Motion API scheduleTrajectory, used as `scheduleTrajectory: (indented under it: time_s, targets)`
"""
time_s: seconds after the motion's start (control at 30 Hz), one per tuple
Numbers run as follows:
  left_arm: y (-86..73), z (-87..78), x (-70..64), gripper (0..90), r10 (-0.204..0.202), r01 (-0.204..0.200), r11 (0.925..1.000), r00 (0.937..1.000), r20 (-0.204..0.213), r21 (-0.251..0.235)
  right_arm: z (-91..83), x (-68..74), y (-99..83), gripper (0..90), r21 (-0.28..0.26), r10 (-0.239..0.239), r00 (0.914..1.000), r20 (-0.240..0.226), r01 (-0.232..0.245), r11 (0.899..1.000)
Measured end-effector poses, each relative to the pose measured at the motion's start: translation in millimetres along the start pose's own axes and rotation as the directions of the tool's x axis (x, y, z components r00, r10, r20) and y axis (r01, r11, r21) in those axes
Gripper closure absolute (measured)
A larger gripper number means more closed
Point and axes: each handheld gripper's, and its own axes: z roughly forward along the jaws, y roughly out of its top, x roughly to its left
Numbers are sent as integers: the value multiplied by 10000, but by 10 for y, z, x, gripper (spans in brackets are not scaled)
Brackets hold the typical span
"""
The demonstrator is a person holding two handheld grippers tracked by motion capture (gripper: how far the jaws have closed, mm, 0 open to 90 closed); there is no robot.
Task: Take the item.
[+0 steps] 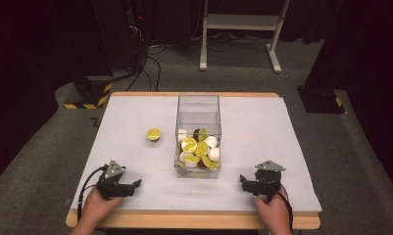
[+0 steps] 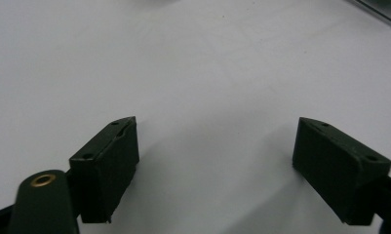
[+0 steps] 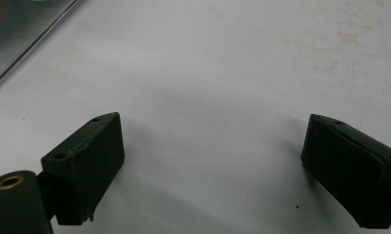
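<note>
A clear plastic box stands in the middle of the white table, holding several small cups with yellow-green lids and white sides. One loose yellow-lidded cup lies on the table to the box's left. My left gripper rests near the front left edge, open, with only bare white table between its jaws. At the front right, my right gripper is open too, and the table surface shows between its jaws. Both point inward toward the box.
The table has a wooden rim and bare white surface around the box. A corner of the clear box shows in the right gripper view. Behind the table stand a white frame, cables and a yellow-black striped base.
</note>
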Motion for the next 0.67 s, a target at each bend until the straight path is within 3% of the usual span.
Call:
scheduleTrajectory:
  time_s: [0.13, 0.67]
  targets:
    - [20, 5, 41, 178, -388, 384, 9990, 9991, 184, 217, 1, -1, 0, 82, -7, 10, 10000, -4, -10, 10000]
    - [20, 5, 48, 178, -379, 373, 9990, 9991, 215, 239, 1, 3, -1, 83, -22, -4, 10000, 17, 4, 10000]
